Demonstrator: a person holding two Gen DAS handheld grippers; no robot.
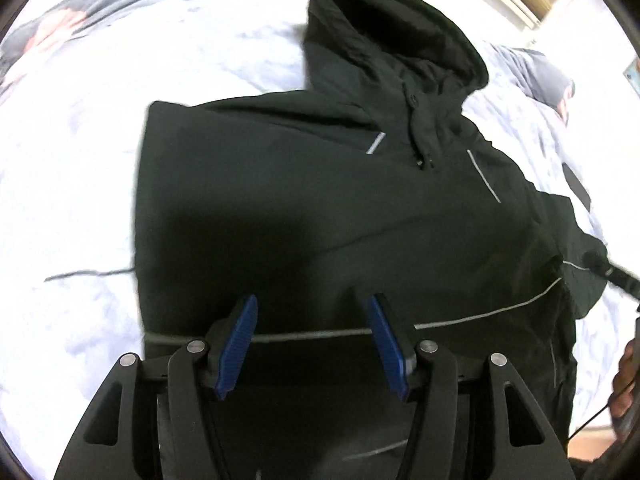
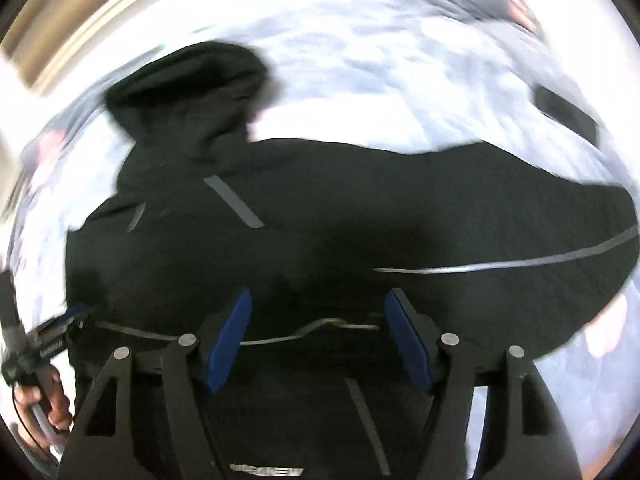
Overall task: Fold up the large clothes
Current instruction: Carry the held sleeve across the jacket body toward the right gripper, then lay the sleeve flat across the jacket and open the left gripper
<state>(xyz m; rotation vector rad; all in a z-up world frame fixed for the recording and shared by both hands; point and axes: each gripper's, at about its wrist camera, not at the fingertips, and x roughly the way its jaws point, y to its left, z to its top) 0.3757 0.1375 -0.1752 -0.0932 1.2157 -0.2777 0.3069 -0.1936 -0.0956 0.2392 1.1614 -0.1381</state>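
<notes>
Black hoodie on bedspread (left edge straight), right sleeve trailing.

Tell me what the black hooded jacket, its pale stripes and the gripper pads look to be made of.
Black hooded jacket: matte woven fabric, probably synthetic; it creases softly without shine. Pale stripes: thin grey strips, likely reflective tape, though that is uncertain. Left gripper pads: blue and ribbed, seemingly rubber or soft plastic.
</notes>
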